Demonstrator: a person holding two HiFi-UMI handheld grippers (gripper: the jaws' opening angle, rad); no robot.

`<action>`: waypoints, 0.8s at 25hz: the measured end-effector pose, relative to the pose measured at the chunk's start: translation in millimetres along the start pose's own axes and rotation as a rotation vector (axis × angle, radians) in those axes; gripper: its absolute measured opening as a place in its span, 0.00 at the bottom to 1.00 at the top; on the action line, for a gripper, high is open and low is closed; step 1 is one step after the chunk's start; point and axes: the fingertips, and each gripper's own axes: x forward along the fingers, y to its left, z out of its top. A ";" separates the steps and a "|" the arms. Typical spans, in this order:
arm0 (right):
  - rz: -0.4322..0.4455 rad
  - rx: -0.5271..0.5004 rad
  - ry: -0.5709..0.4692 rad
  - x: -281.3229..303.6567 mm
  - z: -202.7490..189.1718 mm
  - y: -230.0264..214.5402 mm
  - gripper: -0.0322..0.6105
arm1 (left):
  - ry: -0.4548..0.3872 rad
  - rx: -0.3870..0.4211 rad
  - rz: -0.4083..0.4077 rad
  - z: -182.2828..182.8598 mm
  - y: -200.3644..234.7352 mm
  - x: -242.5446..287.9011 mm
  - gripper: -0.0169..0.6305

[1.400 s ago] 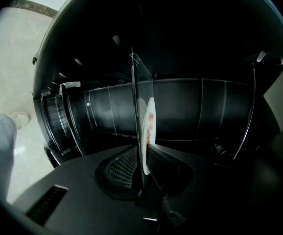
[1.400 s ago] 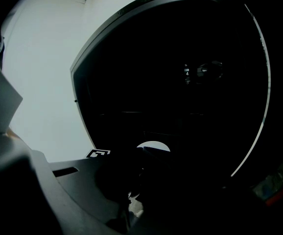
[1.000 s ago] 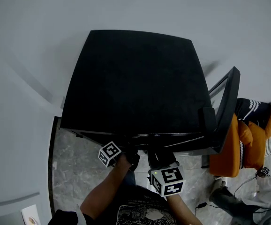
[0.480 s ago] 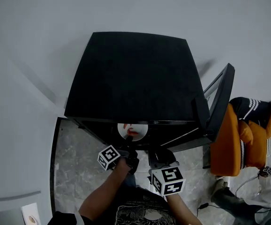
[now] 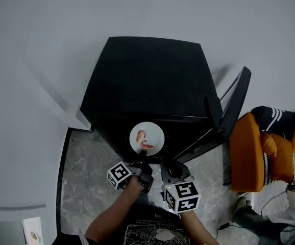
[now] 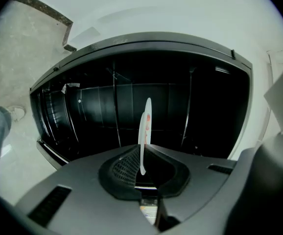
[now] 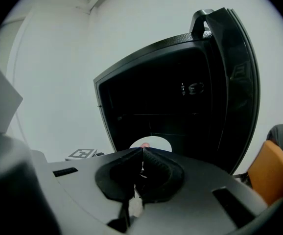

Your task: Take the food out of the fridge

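Note:
A small black fridge [image 5: 147,80] stands against the wall with its door [image 5: 232,108] swung open to the right. My left gripper [image 5: 142,153] is shut on the near rim of a white plate [image 5: 146,138] that carries red food [image 5: 143,136]. The plate is just outside the fridge's front opening. In the left gripper view the plate [image 6: 144,129] stands edge-on between the pads of the left gripper [image 6: 142,156], with the dark fridge interior [image 6: 102,116] behind it. My right gripper [image 5: 171,167] is shut and empty beside the plate. The right gripper view shows the right gripper [image 7: 142,153] and the plate [image 7: 153,143] just beyond it.
An orange seat [image 5: 252,160] with a striped cloth [image 5: 272,117] stands right of the open door. The marble floor [image 5: 81,175] lies in front of the fridge, and a white wall [image 5: 45,45] is behind it. A cable [image 5: 262,203] runs along the floor at the right.
The plate with the food has come out of the fridge and risen in my left gripper; a second ago it was hidden inside. Both grippers have drawn back from the fridge.

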 end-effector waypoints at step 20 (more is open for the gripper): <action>0.022 0.009 -0.077 -48.5 -9.9 37.2 0.08 | -0.036 0.046 -0.160 -33.2 -86.3 -88.6 0.06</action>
